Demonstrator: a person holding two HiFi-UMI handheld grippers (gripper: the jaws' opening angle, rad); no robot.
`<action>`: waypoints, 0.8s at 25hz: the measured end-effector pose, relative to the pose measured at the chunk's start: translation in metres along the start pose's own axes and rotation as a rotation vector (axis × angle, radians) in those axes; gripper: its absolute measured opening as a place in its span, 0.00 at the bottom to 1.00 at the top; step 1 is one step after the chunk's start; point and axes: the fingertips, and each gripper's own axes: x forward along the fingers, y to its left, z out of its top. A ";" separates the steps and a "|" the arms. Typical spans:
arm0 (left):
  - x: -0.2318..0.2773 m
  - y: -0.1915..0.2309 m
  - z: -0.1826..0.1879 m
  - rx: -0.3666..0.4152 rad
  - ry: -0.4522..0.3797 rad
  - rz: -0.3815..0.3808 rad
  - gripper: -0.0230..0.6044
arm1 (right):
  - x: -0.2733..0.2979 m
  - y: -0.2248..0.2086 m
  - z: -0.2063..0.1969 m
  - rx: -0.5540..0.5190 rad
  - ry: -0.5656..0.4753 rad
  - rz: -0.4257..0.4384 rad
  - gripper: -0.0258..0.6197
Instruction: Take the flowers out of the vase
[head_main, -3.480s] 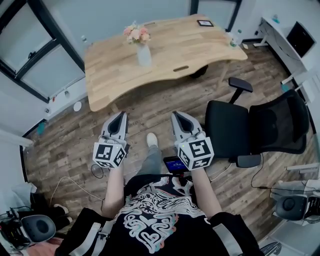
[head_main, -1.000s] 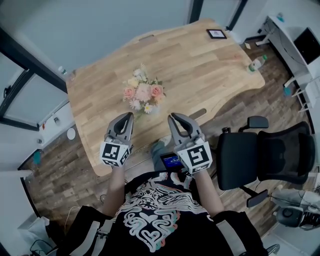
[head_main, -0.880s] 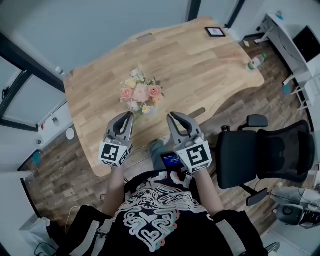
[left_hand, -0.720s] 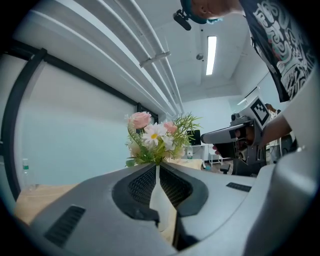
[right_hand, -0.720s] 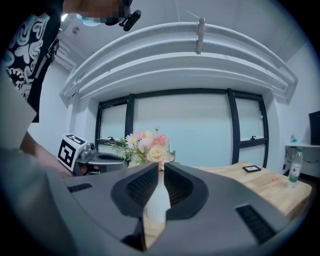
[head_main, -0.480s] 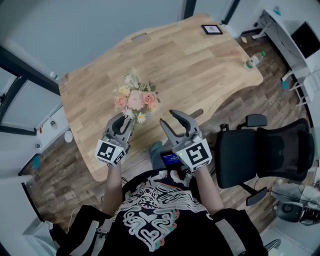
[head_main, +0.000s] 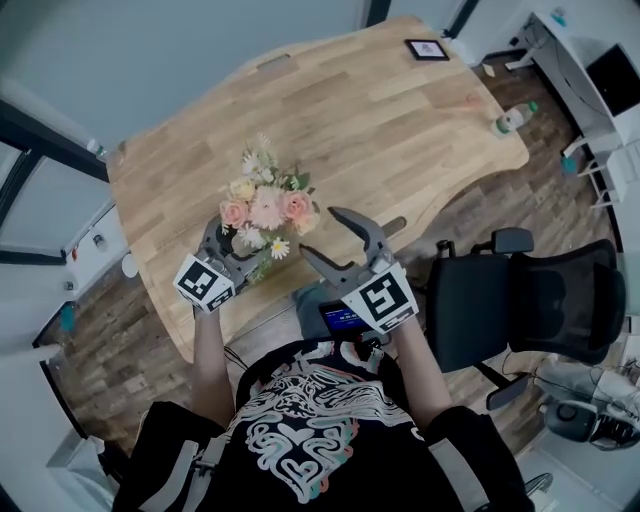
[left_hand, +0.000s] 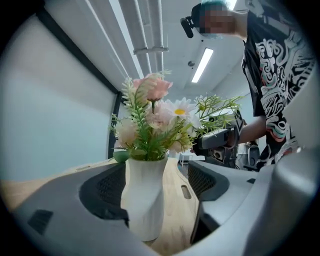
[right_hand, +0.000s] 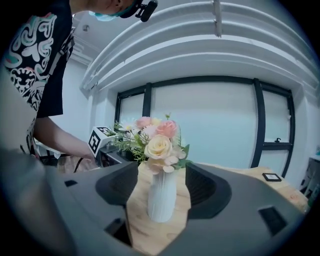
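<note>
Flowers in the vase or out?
In. The flowers rise from the mouth of the vase, which stands upright on the table.

Flowers (head_main: 265, 208) stand near the table (head_main: 400, 120) edge. The left gripper (head_main: 233, 247) reaches in under them. The right gripper (head_main: 321, 233) sits just beside them, nothing between its jaws. Both have just been opening.

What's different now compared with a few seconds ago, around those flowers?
The person walked up to the table, and both grippers came in toward the vase. The left gripper and right gripper have just been opening their jaws; the vase now stands between the left one's, not clamped. The flowers stay in the vase.
</note>
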 end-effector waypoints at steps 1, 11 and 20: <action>0.002 0.000 0.000 -0.004 0.001 -0.015 0.63 | 0.002 -0.002 0.000 -0.011 0.012 0.001 0.45; 0.015 0.004 0.004 -0.030 -0.046 -0.140 0.63 | 0.029 -0.006 0.011 -0.199 0.049 0.082 0.57; 0.021 0.015 0.003 -0.005 -0.048 -0.180 0.63 | 0.061 0.001 0.011 -0.295 0.054 0.116 0.57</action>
